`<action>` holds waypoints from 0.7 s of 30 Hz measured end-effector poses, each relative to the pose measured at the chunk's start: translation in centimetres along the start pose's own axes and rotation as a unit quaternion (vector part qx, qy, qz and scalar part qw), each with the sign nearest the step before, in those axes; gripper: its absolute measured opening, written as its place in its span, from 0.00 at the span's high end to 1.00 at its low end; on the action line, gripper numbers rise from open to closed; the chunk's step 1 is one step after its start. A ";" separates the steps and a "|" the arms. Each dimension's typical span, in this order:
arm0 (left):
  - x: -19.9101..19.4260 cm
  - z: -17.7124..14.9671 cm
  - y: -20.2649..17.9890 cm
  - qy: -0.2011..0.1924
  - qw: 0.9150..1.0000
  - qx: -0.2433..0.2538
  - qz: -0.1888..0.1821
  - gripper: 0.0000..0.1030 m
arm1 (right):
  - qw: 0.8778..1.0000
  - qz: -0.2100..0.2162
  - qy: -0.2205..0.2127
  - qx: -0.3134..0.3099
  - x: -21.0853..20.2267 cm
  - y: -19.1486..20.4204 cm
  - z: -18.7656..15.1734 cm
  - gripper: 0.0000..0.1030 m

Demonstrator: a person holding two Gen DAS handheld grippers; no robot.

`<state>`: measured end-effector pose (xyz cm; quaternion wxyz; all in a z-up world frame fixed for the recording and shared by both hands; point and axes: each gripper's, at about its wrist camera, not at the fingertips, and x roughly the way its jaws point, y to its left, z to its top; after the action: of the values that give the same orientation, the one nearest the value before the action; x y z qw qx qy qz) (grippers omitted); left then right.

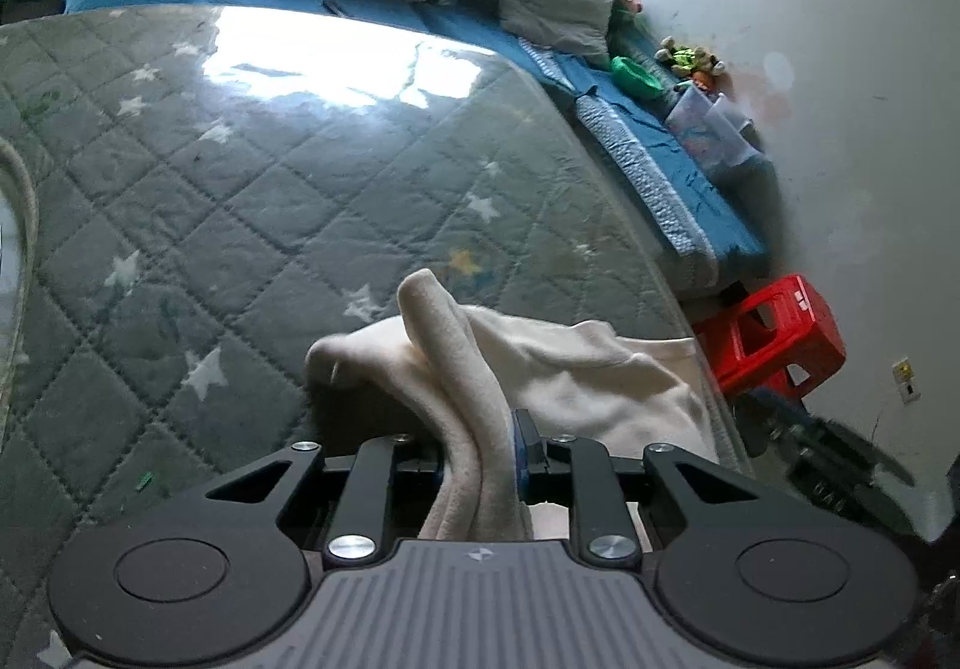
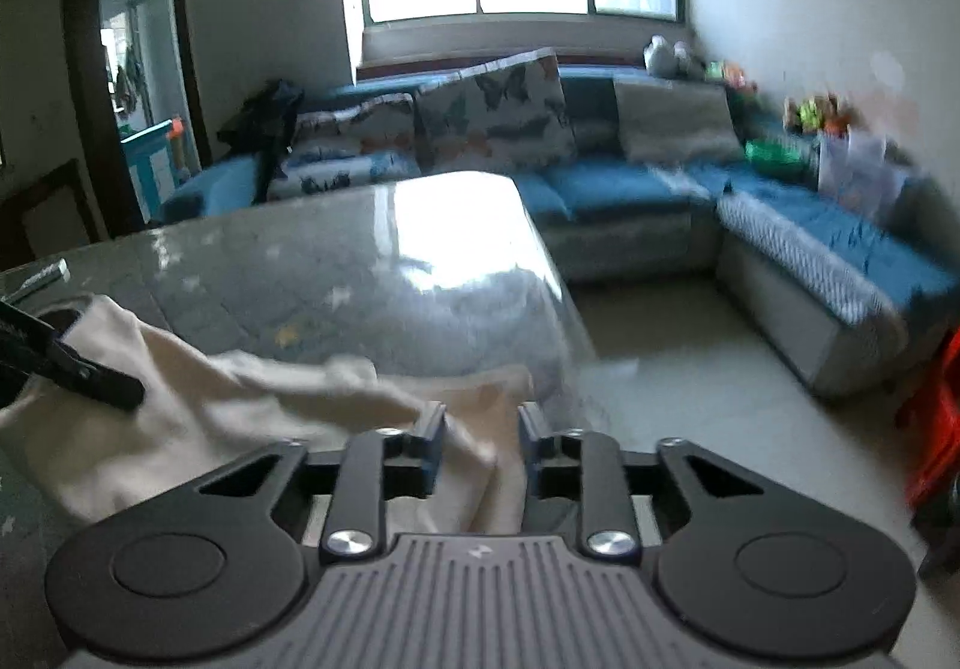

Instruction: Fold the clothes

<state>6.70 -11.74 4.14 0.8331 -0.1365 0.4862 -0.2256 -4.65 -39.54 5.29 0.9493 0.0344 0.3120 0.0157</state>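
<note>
A cream garment [image 1: 558,369] lies on a glass-topped table over a grey quilted star cloth [image 1: 240,189]. My left gripper [image 1: 480,447] is shut on a thick rolled fold of the garment that stands up between its fingers. In the right wrist view the garment [image 2: 180,405] spreads across the table's near corner. My right gripper [image 2: 480,429] has a cloth edge between its fingers, which stand a little apart with a gap on the right side. The left gripper's dark finger [image 2: 90,375] shows at the left, on the cloth.
A blue corner sofa [image 2: 630,189] with butterfly cushions [image 2: 492,111] runs behind and to the right of the table. A red plastic stool [image 1: 774,333] stands by the table's right edge. Tiled floor [image 2: 690,369] lies between table and sofa. A doorway [image 2: 138,69] is at far left.
</note>
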 end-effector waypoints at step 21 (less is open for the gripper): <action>1.2 0.7 -3.3 -0.014 0.998 0.053 0.018 0.79 | 0.998 -0.024 -0.047 -0.021 -1.1 0.0 0.3 0.92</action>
<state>7.03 -15.20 5.09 0.8500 -0.0862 0.4639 -0.2342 -5.39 -39.65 6.18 0.9636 0.0077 0.2672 -0.0025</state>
